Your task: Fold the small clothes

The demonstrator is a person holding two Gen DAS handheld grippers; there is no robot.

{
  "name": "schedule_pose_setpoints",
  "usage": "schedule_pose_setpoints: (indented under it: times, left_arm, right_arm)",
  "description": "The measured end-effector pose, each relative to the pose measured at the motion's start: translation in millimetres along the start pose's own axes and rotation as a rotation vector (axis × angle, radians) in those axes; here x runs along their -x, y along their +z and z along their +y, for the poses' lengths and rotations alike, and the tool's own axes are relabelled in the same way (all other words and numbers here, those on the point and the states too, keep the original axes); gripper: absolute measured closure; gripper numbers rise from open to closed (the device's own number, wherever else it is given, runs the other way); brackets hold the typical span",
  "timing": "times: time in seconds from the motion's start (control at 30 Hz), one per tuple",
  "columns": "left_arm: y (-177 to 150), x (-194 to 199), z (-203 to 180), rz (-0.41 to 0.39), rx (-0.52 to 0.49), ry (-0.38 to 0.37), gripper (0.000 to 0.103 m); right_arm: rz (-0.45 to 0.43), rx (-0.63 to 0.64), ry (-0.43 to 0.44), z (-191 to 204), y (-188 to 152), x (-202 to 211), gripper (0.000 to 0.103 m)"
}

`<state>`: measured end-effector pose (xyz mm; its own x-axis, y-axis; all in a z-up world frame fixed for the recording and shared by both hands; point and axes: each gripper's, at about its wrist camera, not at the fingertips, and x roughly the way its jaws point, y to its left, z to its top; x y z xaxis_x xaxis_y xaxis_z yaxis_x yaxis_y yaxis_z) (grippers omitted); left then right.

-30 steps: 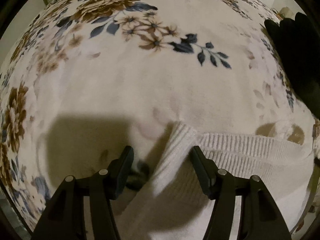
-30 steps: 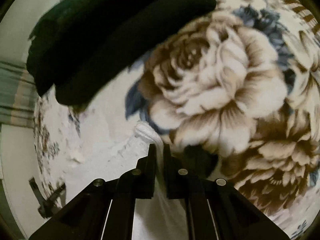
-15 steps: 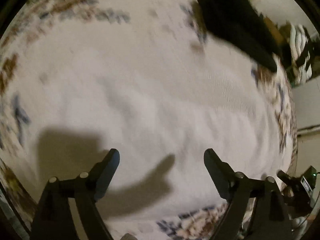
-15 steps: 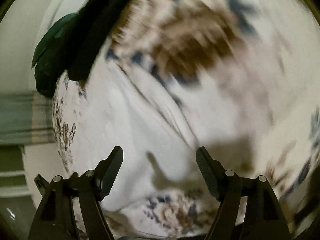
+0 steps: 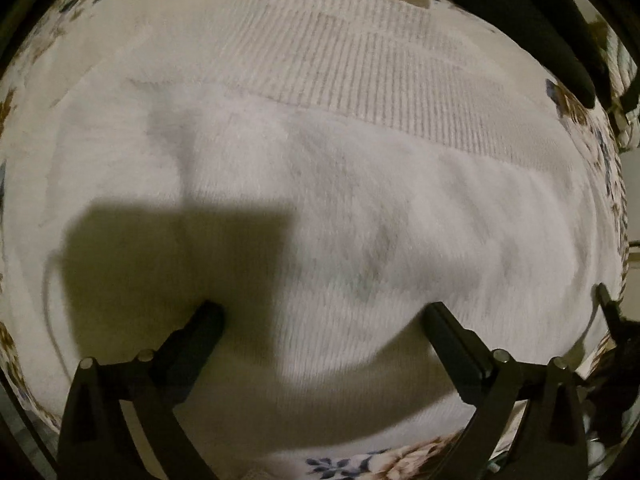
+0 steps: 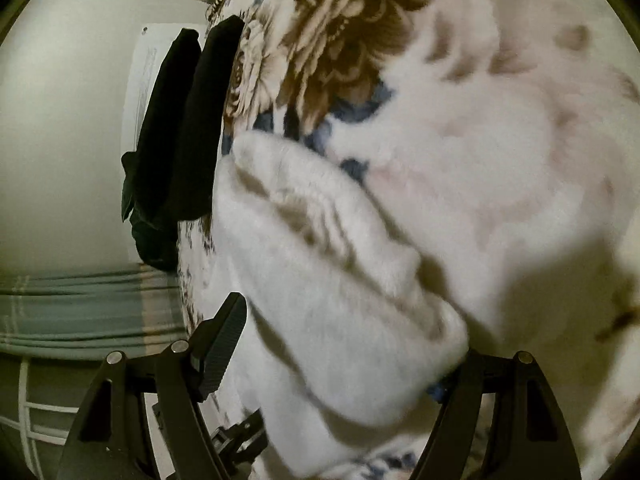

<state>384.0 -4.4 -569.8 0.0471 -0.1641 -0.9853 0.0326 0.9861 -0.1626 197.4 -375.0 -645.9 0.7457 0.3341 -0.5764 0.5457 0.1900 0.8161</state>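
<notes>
— White knit garment (image 5: 360, 208): lying where, and held by what?

— Spread over a floral cover (image 5: 400, 460), filling nearly the whole left view. Held by nothing. Left gripper (image 5: 324, 312) pointing straight down above it, jaws just opened to their widest, only flat cloth below the tips, none of it pinched. Right gripper (image 6: 352, 332) low at a rumpled edge, jaws just opened wide too. Thick roll of the knit bulging between them, near pad clear of the cloth, far pad hidden behind it.

— Likely trouble from here?

— Probably a snag: with that roll so close to the right jaws, easy to drag a layer along when pulling away and undo the fold. Also a risk of pinching one layer only on the next grasp, leaving the lower one behind. Dark clothes (image 6: 180, 140) at the cover's edge near enough to be caught by a wide sweep.

— And its look?

— Soft, fuzzy, thick. Ribbed band (image 5: 380, 68) along the far side. Smooth in the middle, lumpy and creased at the right-hand edge. Dimly lit, crossed by a hard dark shadow.
</notes>
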Motion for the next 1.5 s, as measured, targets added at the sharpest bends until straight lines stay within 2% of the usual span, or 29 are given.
schedule_pose_setpoints:
  times: [0.07, 0.2, 0.3, 0.37, 0.4, 0.43, 0.47, 0.5, 0.6, 0.77, 0.9, 1.0, 1.1, 1.2, 1.3, 1.37, 1.4, 1.47, 1.5]
  left_arm:
    - [7.1, -3.6, 2.9, 0.02, 0.021, -0.004, 0.0]
    - [19.3, -10.2, 4.1, 0.058, 0.047, 0.008, 0.0]
    - [23.8, -11.9, 2.8, 0.075, 0.061, 0.022, 0.0]
    - [25.5, -10.1, 0.7, 0.072, 0.069, 0.024, 0.0]
    - [22.8, -8.9, -0.2, 0.067, 0.072, 0.023, 0.0]
    - [23.2, -7.4, 0.3, 0.057, 0.076, 0.02, 0.0]
    - [20.2, -4.3, 2.4, 0.047, 0.079, 0.014, 0.0]
    - [15.9, 1.0, 6.1, 0.038, 0.083, 0.006, 0.0]
    - [12.6, 19.1, 12.1, -0.01, 0.105, -0.043, 0.0]
    - [3.4, 66.6, 53.0, -0.097, 0.166, -0.084, 0.0]
    - [-12.2, 109.7, 113.2, -0.179, 0.244, -0.058, 0.0]
    - [-38.6, 130.8, 160.2, -0.219, 0.319, -0.017, 0.0]
    - [-66.3, 141.5, 205.4, -0.248, 0.408, 0.02, 0.0]
    - [-89.8, 137.9, 240.5, -0.248, 0.497, 0.07, 0.0]
    - [-113.9, 131.9, 272.4, -0.226, 0.588, 0.072, 0.0]
    - [-127.0, 129.6, 286.0, -0.22, 0.623, 0.073, 0.0]
    - [-129.5, 130.0, 289.7, -0.217, 0.633, 0.073, 0.0]
    - [-136.7, 131.7, 295.1, -0.224, 0.65, 0.064, 0.0]
    - [-138.2, 132.4, 294.9, -0.228, 0.654, 0.057, 0.0]
  right_arm:
    - [-0.02, -0.013, 0.026, -3.0, 0.8, -2.8, 0.024]
    - [-0.029, 0.045, 0.037, 8.0, 1.4, -12.0, 0.014]
    - [-0.043, 0.057, 0.059, 16.1, 10.2, -14.5, 0.014]
    - [-0.065, 0.051, 0.043, 21.1, 14.9, -18.4, 0.015]
    - [-0.076, 0.039, 0.025, 21.5, 16.9, -21.1, 0.019]
    - [-0.092, 0.03, -0.007, 22.3, 18.3, -22.5, 0.038]
    - [-0.098, 0.031, -0.036, 23.7, 18.8, -23.6, 0.052]
    - [-0.1, 0.034, -0.062, 26.0, 18.6, -24.0, 0.059]
    - [-0.12, 0.065, -0.094, 42.8, 14.9, -17.6, 0.065]
    - [-0.15, 0.285, -0.163, 112.5, -10.7, -6.7, 0.067]
    - [-0.134, 0.524, -0.223, 188.1, -61.4, -20.4, 0.068]
    - [-0.091, 0.75, -0.258, 241.6, -122.1, -55.2, 0.069]
    - [-0.013, 1.01, -0.291, 273.8, -205.3, -108.7, 0.069]
    - [0.126, 1.278, -0.345, 265.9, -306.6, -167.4, 0.07]
    - [0.209, 1.442, -0.41, 236.8, -375.8, -192.4, 0.07]
    - [0.216, 1.485, -0.438, 223.7, -396.0, -195.0, 0.07]
    - [0.229, 1.492, -0.452, 220.6, -401.7, -196.1, 0.067]
    - [0.288, 1.471, -0.441, 221.7, -402.7, -193.5, 0.052]
    - [0.348, 1.443, -0.395, 226.2, -401.8, -188.7, 0.041]
